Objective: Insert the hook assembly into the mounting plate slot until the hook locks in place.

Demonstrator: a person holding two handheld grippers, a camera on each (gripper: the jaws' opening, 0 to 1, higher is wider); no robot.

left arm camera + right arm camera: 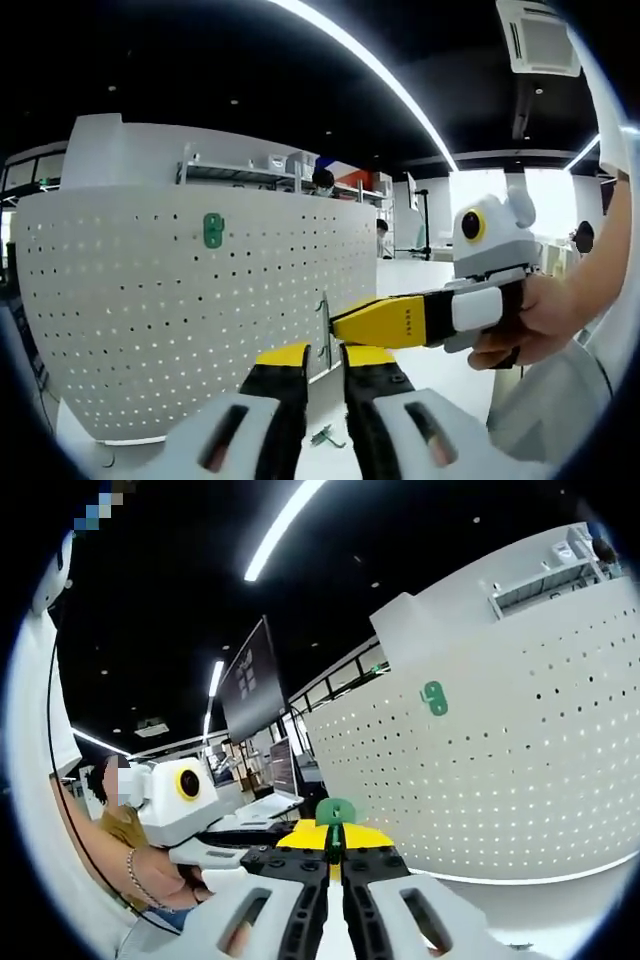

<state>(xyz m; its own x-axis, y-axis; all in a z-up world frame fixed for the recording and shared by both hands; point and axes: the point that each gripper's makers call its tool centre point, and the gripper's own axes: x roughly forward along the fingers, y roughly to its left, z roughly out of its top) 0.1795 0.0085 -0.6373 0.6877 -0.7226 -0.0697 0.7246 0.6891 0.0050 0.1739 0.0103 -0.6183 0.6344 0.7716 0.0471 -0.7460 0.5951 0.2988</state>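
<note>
Green plastic is showing between the right gripper's (335, 865) fingers: they are clenching a green hook piece (335, 813), well short of the white pegboard (520, 780). A green mounting plate (434, 697) is sitting high on that board. The left gripper's (322, 372) fingers are nearly closed, apparently empty. The aim, I judge: level the hook, line it with the plate, press in straight.

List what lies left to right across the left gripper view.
Green bracket on the pegboard → left gripper → metal hook at the board's edge → right gripper → person's hand.
</note>
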